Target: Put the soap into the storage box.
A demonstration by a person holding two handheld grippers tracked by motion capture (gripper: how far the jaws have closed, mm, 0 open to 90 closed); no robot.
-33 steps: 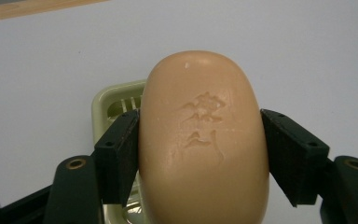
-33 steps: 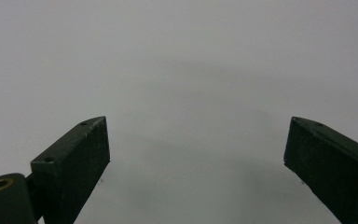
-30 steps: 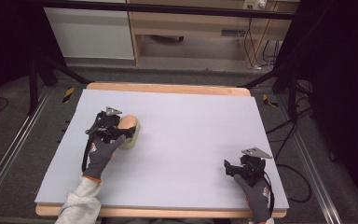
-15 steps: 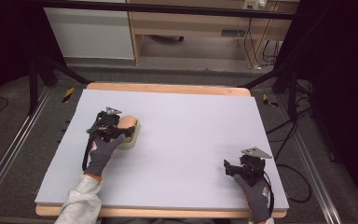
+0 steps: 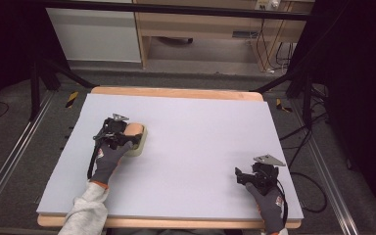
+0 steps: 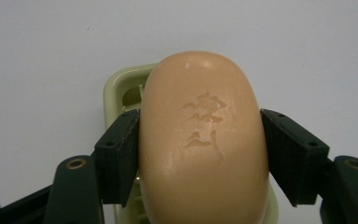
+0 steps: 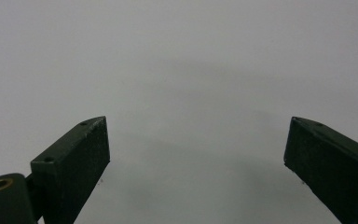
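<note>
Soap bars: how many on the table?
1. The soap bar sits between the left gripper jaws, over a pale green soap dish, on the table's left side. The right gripper is open on bare table near the front right.

- A lab or recording workroom, not a home.
- Black curtains (image 5: pixel 357 73) hang along both sides.
- The counter (image 5: pixel 200 142) is a bare grey board on a wooden frame, flanked by metal floor rails (image 5: pixel 10 161).
- Loose cables (image 5: pixel 267 44) trail beneath a plain wooden bench (image 5: pixel 200 24) behind.
</note>
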